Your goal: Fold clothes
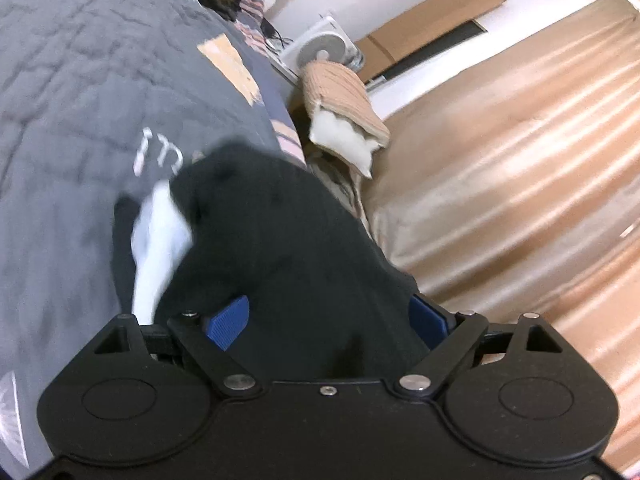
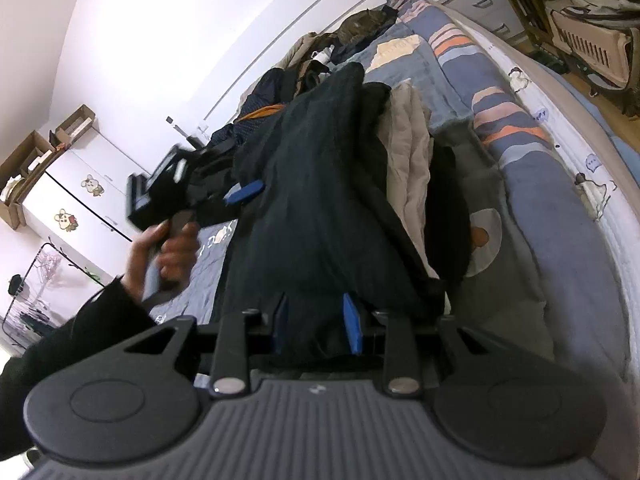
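You had the dark garment (image 2: 316, 200) stretched up the centre of frame, over the bed quilt (image 2: 560, 208). Right gripper (image 2: 316, 328) pinched its near edge; left gripper (image 1: 324, 320) bunched cloth between wide-set pads. Risk: uneven pull could slip the left hold.

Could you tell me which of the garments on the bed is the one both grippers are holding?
The black garment, stretched between the right gripper and the left gripper. The beige garment beside it and the dark clothes pile farther up the bed lie untouched.
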